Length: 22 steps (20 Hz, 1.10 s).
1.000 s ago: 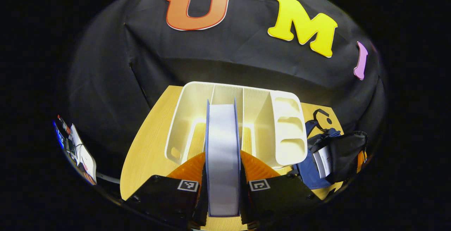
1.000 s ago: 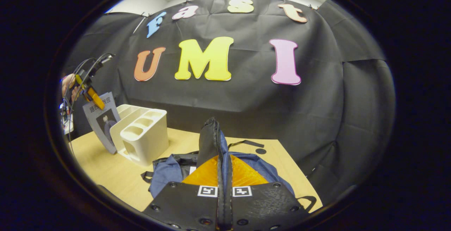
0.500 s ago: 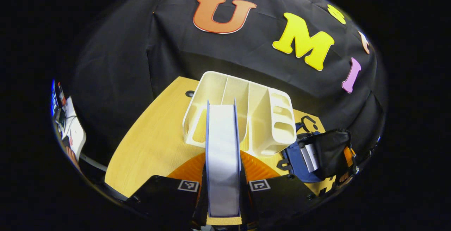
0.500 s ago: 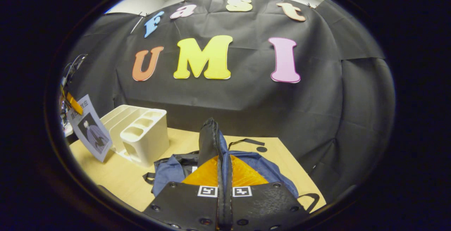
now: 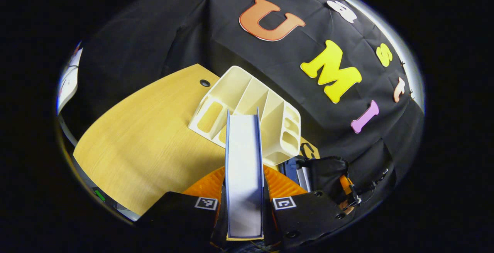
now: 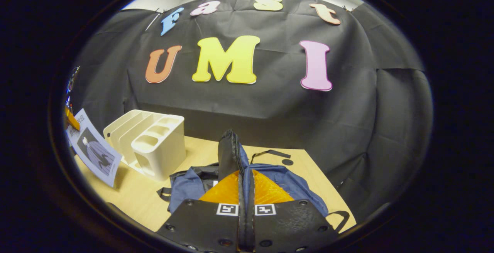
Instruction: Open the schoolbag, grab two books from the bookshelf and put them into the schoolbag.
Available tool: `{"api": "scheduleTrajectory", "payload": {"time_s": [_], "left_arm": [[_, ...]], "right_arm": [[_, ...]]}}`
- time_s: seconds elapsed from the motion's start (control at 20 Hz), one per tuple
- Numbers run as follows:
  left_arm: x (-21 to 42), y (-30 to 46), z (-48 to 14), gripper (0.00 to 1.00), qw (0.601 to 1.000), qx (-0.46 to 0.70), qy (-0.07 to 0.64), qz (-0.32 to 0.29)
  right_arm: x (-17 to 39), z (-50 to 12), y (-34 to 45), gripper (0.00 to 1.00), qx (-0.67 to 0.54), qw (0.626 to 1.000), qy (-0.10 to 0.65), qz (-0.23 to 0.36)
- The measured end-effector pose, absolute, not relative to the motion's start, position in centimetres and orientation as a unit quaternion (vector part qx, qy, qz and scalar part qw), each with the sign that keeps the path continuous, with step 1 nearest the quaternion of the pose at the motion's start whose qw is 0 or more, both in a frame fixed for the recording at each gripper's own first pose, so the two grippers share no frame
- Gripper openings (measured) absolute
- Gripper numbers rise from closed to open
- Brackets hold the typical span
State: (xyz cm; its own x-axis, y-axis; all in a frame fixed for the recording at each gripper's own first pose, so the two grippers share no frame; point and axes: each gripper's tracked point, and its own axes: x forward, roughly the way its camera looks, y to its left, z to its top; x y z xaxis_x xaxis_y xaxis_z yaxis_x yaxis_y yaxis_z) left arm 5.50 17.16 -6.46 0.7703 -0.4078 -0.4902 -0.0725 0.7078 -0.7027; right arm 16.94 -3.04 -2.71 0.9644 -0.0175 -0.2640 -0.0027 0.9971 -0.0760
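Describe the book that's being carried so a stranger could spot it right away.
Start at the wooden table before the black cloth wall, where a white bookshelf stands left of a blue schoolbag. Left of the bookshelf, a book hangs tilted above the table, clamped in the left gripper. It is the lone flat thing held aloft, its pale cover bearing a dark figure.

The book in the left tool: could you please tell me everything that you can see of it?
The book is held between both fingers of the left tool, seen edge-on in the left gripper view: a pale block of pages between thin blue covers. The right gripper view shows its cover, greyish with a dark figure and some print. It hangs tilted above the wooden table, left of the white bookshelf. Whether it touches either I cannot tell.
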Motion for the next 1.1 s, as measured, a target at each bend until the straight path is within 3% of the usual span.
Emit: {"api": "scheduleTrajectory", "payload": {"time_s": [0.35,0.4,0.45,1.1], "left_arm": [[5.0,12.5,-8.8,0.38,0.805,-0.461,0.339,-0.161],[5.0,11.6,-8.9,0.42,0.795,-0.473,0.335,-0.176],[5.3,10.8,-8.8,0.38,0.784,-0.494,0.325,-0.188],[10.0,-4.2,-7.1,0.37,0.678,-0.585,0.307,-0.323]], "right_arm": [[17.0,-2.4,-2.7,0.01,-0.050,0.989,0.138,-0.015],[17.0,-2.2,-2.7,0.01,-0.051,0.989,0.138,-0.014],[16.9,-2.0,-2.5,0.01,-0.051,0.989,0.136,-0.012],[17.1,1.3,-3.5,0.01,-0.043,0.993,0.108,-0.016]]}}
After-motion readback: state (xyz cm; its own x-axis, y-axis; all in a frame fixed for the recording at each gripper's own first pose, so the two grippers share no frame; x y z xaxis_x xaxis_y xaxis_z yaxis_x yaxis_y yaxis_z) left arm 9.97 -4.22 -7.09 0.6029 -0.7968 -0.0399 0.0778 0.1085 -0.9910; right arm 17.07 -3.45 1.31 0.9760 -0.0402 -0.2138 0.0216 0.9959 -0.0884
